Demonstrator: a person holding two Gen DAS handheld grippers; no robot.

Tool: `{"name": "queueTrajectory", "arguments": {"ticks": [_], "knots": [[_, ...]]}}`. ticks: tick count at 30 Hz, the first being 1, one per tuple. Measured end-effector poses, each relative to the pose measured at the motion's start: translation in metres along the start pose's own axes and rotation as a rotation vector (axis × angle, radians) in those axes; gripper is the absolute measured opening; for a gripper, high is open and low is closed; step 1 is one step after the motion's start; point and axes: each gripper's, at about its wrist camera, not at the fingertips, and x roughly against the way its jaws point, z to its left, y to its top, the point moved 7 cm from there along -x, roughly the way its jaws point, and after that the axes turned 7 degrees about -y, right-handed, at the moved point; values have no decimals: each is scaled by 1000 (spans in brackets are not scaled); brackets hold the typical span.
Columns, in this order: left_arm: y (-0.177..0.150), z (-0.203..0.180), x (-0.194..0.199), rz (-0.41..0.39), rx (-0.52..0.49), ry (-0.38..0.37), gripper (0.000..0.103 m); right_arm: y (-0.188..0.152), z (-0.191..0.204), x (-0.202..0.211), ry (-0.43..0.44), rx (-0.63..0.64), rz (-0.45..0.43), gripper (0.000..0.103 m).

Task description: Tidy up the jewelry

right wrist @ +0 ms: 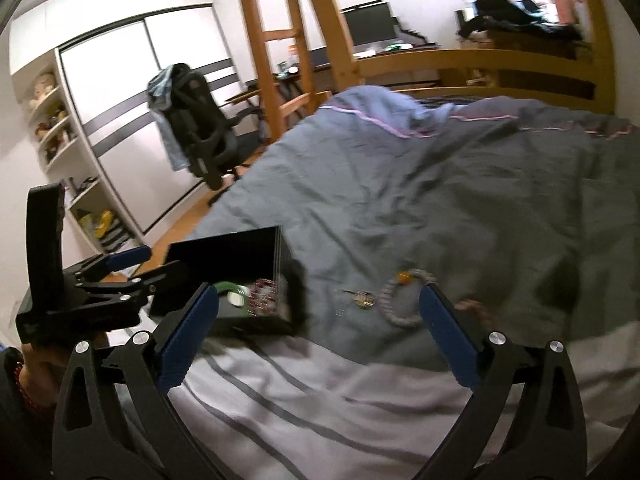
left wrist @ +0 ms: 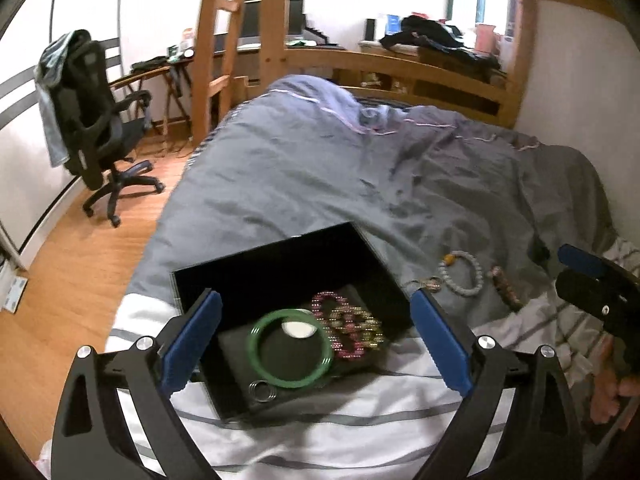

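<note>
we see left gripper point(left wrist: 316, 312) wide open, empty, over black box point(left wrist: 280, 256) | in box: green bangle point(left wrist: 291, 348), pink beaded bracelets point(left wrist: 352, 330) | on grey duvet point(left wrist: 320, 168): white beaded bracelet point(left wrist: 460, 272) | right gripper point(right wrist: 318, 306) wide open, empty

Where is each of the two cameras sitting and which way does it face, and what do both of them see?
Left wrist: rides the left tongs, angled down at the black box holding the green bangle; own open blue fingers frame it, right tongs at the right edge.
Right wrist: rides the right tongs, angled down at the pale bead bracelet on the grey duvet; own open fingers show, left tongs at left.
Shared: box, bangle, bracelet, duvet, office chair.
</note>
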Motion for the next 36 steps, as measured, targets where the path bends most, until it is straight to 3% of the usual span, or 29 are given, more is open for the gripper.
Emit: {"name": "queueTrajectory", "arguments": {"ticks": [8, 12, 18, 23, 27, 29, 32, 33, 36], "knots": [[-7, -55, -22, 17, 6, -146, 94, -12, -56, 19, -128, -28, 7, 99], [-10, -85, -38, 19, -74, -167, 94, -13, -75, 17, -195, -38, 10, 99], [-9, -98, -67, 44, -95, -199, 94, -22, -96, 6, -300, -8, 34, 99], [-14, -112, -91, 77, -172, -187, 91, -30, -114, -7, -375, -5, 59, 98], [-18, -128, -100, 91, -241, -204, 85, -34, -118, -16, -326, -19, 72, 79], [-22, -136, -107, 108, -265, -222, 81, -37, -116, -27, -282, -20, 94, 75], [-29, -141, -119, 152, -283, -221, 67, -42, -114, -42, -258, -22, 132, 69], [-32, -141, -124, 176, -283, -224, 58, -44, -114, -47, -254, -22, 148, 64], [-34, -141, -135, 200, -290, -232, 52, -47, -110, -58, -225, -20, 166, 56]]}}
